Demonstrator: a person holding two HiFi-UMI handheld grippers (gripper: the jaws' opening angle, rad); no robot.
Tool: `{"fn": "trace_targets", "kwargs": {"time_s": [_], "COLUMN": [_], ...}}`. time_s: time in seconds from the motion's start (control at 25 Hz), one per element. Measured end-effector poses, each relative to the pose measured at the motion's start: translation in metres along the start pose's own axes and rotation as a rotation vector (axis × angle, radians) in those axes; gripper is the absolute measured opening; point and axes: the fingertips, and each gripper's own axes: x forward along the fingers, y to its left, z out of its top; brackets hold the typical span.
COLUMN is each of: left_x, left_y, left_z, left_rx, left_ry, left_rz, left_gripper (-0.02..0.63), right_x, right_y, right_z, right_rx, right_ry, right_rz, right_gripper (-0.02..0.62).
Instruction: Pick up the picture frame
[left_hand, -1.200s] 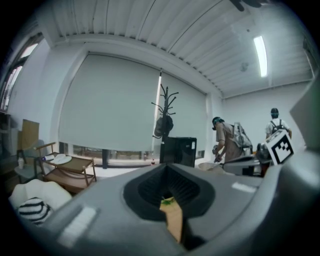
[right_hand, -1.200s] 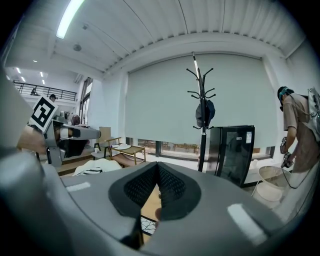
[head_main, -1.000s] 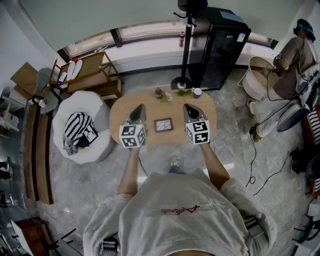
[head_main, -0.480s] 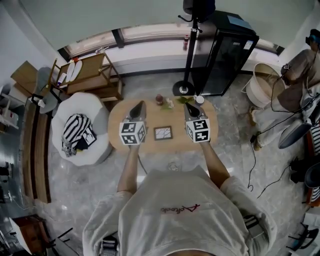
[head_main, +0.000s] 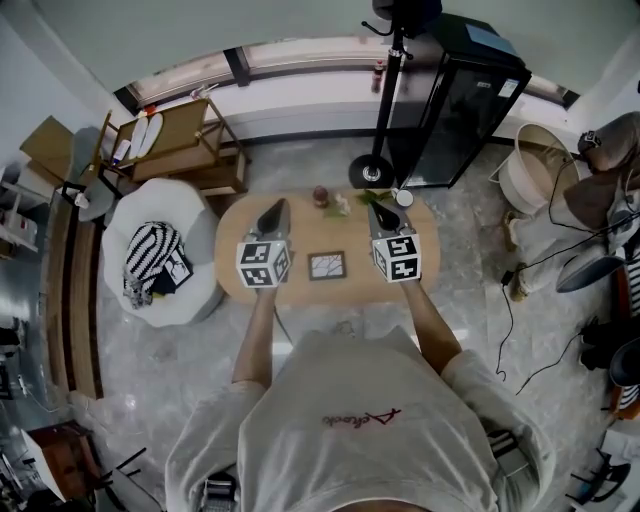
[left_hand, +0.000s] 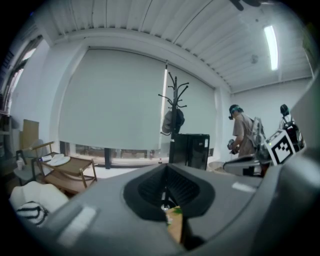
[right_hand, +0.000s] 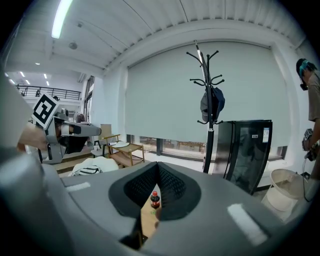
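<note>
The small dark rectangular picture frame (head_main: 327, 264) is lying flat on the oval wooden table (head_main: 236, 240), sitting midway between the left gripper (head_main: 276, 206) and right gripper (head_main: 373, 209), both hovering closed and empty.

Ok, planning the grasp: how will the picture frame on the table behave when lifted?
The picture frame looks small, flat and rigid, so probably light and stiff. It lies flat on the smooth wooden table, so it may slide if pushed. Its pale centre may be glass, so possibly fragile.
</note>
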Motion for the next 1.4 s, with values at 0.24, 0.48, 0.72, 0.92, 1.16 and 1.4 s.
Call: {"fn": "trace_targets", "kwargs": {"time_s": [0.24, 0.48, 0.72, 0.92, 1.16, 1.4], "left_x": [0.004, 0.003, 0.005, 0.006, 0.013, 0.024], "left_y": [0.006, 0.004, 0.006, 0.013, 0.025, 0.039], "left_z": [-0.013, -0.031, -0.050, -0.069, -0.094, -0.118], "left_rx": [-0.012, -0.034, -0.051, -0.071, -0.091, -0.109], "left_ry": [0.023, 0.053, 0.090, 0.121, 0.164, 0.204], "left_rz": [0.007, 0.004, 0.005, 0.007, 0.006, -0.003], "left_gripper": [0.000, 0.000, 0.000, 0.000, 0.000, 0.000], "right_x": [0.010, 0.012, 0.019, 0.029, 0.047, 0.065], "right_y": [0.003, 0.011, 0.012, 0.017, 0.014, 0.016], "right_z": [-0.014, -0.027, -0.041, -0.056, -0.074, -0.097], "right_rx": [0.006, 0.011, 0.029, 0.035, 0.062, 0.093], "right_ry": [0.032, 0.059, 0.088, 0.114, 0.143, 0.181], "right_rz": [0.015, 0.032, 0.043, 0.048, 0.037, 0.023], "right_gripper": [0.006, 0.006, 0.006, 0.006, 0.006, 0.006]}}
